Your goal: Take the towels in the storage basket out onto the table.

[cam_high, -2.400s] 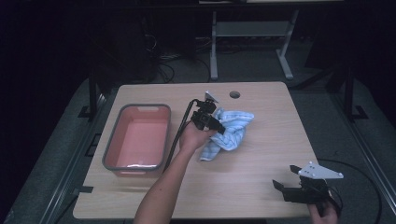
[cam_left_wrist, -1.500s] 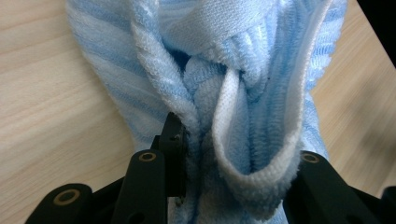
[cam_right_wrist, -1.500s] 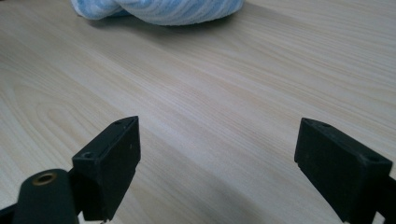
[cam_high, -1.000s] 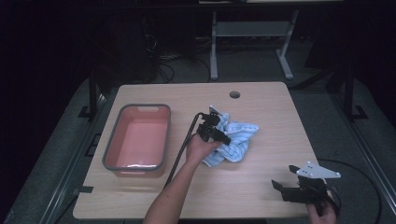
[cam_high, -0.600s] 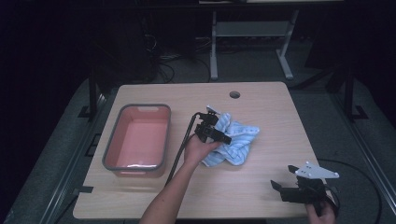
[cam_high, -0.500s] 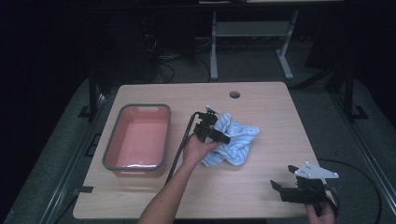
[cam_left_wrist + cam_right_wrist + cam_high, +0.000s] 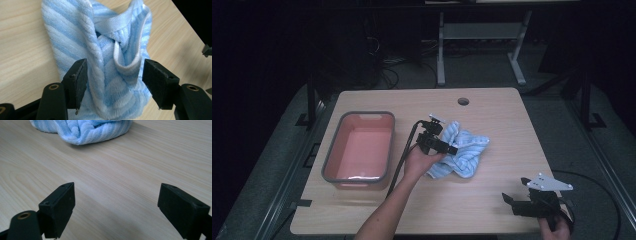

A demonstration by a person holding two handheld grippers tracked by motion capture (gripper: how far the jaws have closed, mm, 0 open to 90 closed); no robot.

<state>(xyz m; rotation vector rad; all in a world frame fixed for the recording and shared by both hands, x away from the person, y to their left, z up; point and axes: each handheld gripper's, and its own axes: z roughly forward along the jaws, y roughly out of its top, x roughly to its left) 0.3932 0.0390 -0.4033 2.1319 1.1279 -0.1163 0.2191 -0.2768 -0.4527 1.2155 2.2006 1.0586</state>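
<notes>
High view, left to right: the pink tub (image 7: 360, 148) sits empty at the table's (image 7: 492, 210) left, and just right of it the left gripper (image 7: 438, 141) has travelled rightward with the crumpled blue towel (image 7: 466, 150), its jaws now spread around the folds, seemingly releasing rather than pinching. At the near right, the right gripper (image 7: 532, 200) waits unmoved, jaws wide and empty.

Bare table (image 7: 512, 115) right of towel (image 7: 467, 152); bin (image 7: 359, 147) seemingly blocks left

Ribbed terry towel (image 7: 110, 62), matt wood table (image 7: 112, 182)
</notes>
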